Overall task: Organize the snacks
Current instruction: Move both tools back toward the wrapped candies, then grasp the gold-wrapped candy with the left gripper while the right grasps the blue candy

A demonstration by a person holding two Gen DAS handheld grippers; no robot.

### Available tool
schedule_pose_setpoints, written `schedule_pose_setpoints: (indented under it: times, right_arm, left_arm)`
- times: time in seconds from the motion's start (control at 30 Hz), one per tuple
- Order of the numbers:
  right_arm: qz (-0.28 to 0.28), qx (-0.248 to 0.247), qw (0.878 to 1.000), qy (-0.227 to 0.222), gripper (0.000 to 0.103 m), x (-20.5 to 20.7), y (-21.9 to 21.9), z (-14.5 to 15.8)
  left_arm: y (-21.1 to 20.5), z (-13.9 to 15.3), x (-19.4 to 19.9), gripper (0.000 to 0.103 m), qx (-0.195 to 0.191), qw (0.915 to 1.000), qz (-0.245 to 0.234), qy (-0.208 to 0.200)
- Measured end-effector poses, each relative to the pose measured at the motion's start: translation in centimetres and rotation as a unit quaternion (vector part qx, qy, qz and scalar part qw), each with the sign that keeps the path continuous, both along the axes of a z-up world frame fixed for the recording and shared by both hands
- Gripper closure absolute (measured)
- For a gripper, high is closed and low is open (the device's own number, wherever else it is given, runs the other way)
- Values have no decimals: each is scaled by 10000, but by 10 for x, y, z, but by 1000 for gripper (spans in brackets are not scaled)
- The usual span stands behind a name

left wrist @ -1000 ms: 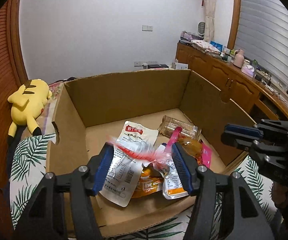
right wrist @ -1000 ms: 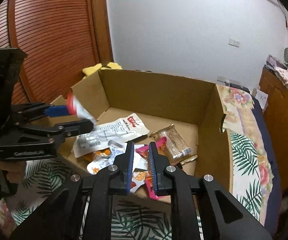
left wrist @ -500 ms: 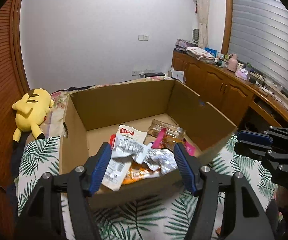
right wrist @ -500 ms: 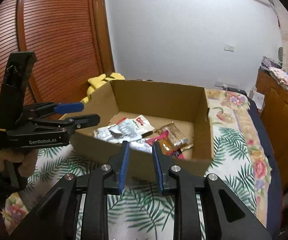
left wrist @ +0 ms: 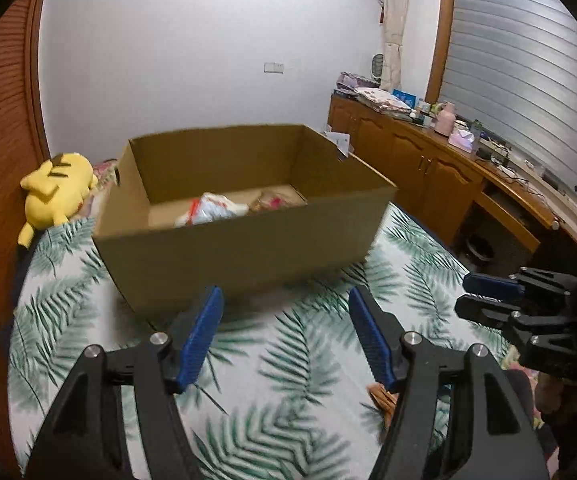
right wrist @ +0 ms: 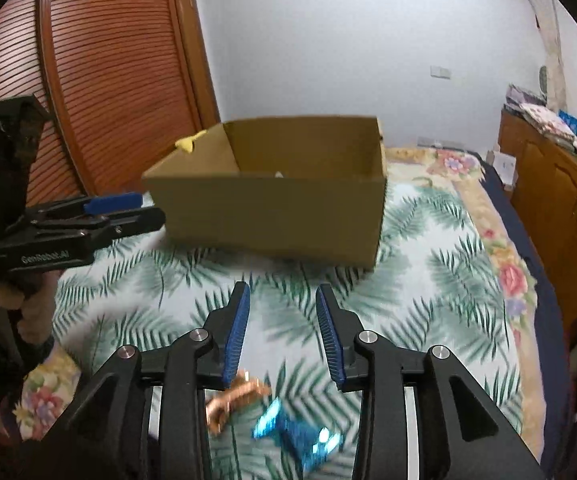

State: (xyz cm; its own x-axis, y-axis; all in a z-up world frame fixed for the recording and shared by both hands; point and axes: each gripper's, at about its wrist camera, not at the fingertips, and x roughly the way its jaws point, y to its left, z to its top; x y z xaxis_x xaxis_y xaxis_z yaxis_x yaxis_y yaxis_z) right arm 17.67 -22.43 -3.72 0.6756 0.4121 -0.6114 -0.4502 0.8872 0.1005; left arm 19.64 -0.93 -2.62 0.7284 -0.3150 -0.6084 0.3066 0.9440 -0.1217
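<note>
Cardboard box (left wrist: pixel 244 248) shows snacks (left wrist: pixel 212 210) to left tool (left wrist: pixel 284 336) only — both tools gape empty; right tool (right wrist: pixel 282 332) just widening.

This is a bedroom in a home. Ahead of the claw lies a bed (right wrist: pixel 448 248) spread with a palm-leaf and floral bedspread (left wrist: pixel 288 360), and a yellow plush toy (left wrist: pixel 54 194) rests at its far left edge. Left of the claw stands a ribbed wooden wardrobe door (right wrist: pixel 100 80). To the right, a run of low wooden cabinets (left wrist: pixel 420 164) carries folded cloths, a pink flask (left wrist: pixel 445 119) and a tissue box, beneath a shuttered window (left wrist: pixel 528 60) with a curtain (left wrist: pixel 392 28).
</note>
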Motion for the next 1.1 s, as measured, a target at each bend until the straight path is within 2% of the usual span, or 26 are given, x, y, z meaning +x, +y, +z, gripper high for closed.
schedule_pose_setpoints:
  times: [0.37, 0.53, 0.93, 1.1]
  right_arm:
    - [-61, -278, 9991, 302, 65, -43, -19, -41]
    - [-96, -401, 9981, 448, 58, -50, -23, -56]
    - [-57, -480, 9966, 665, 56, -52, -30, -76]
    - [-17, -523, 9963, 683, 55, -52, -28, -77]
  left_arm:
    - [-37, -36, -40, 37, -30, 9991, -245, 346]
    - [-56, -47, -50, 37, 23, 9979, -424, 489]
    - [-83, -72, -58, 38, 277, 9936, -774, 775]
    - [-88, -81, -54, 48, 377, 9912, -854, 943]
